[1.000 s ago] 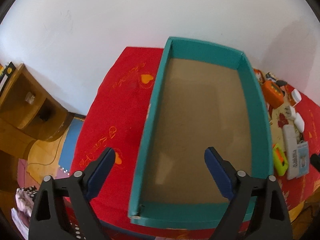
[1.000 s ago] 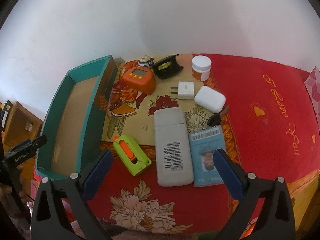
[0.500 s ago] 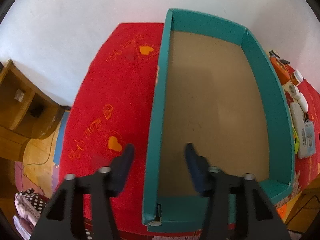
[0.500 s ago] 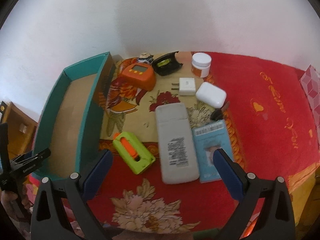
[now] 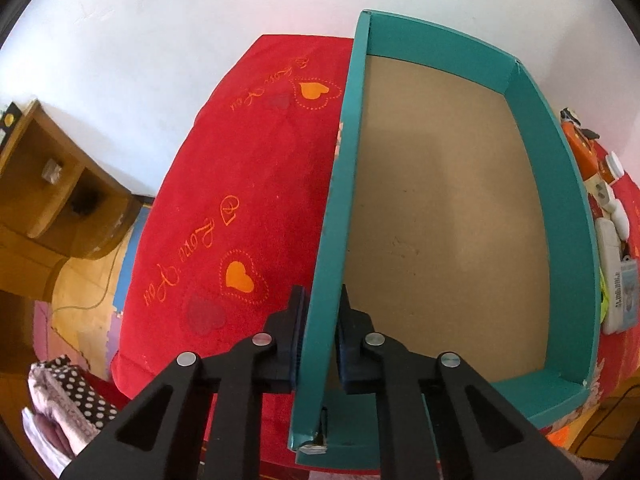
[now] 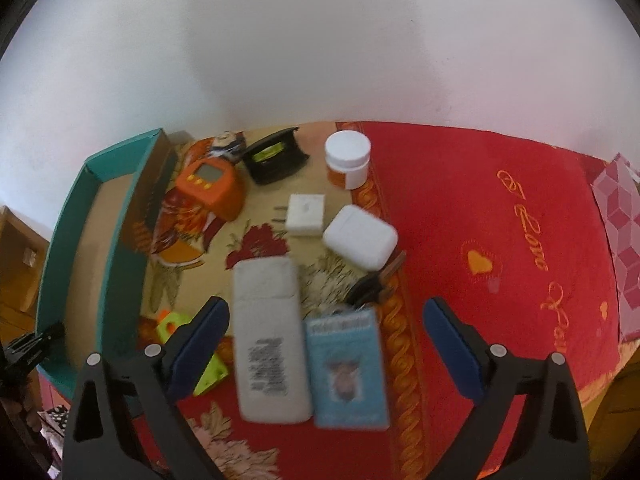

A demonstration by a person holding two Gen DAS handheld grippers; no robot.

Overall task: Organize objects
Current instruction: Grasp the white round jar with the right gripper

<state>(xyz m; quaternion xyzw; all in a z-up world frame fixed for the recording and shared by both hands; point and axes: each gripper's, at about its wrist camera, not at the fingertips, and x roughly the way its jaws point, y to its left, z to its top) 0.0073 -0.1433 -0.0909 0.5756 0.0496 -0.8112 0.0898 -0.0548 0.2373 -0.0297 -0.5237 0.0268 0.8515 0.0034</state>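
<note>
we have the left gripper (image 5: 319,336) clamped on the long left wall of the teal box (image 5: 552,184), one blue pad outside the wall and one inside, near the box's closest corner. the box is a shallow open tray with teal cardboard walls and a bare brown floor, nothing inside it; its near corner looks scuffed and a little torn. it sits on a red blanket (image 5: 248,200) stitched with orange hearts and script, with a white wall behind.

our right gripper (image 6: 326,344) hangs with its fingers spread wide and nothing between the pads, above the loose things lying to the right of the box. right under it are a white remote (image 6: 270,340), face down with a printed label, and a blue id card (image 6: 348,364) touching its right side. a lime-green cutter (image 6: 208,372) with an orange slider peeks out behind the gripper's left finger. farther back lie a white earbud case (image 6: 360,238), a white plug adapter (image 6: 306,216), a white-lidded jar (image 6: 347,159), a black case (image 6: 276,156) and an orange gadget (image 6: 212,188) with a small screen, just beside the box. this view is slightly blurred.
</note>
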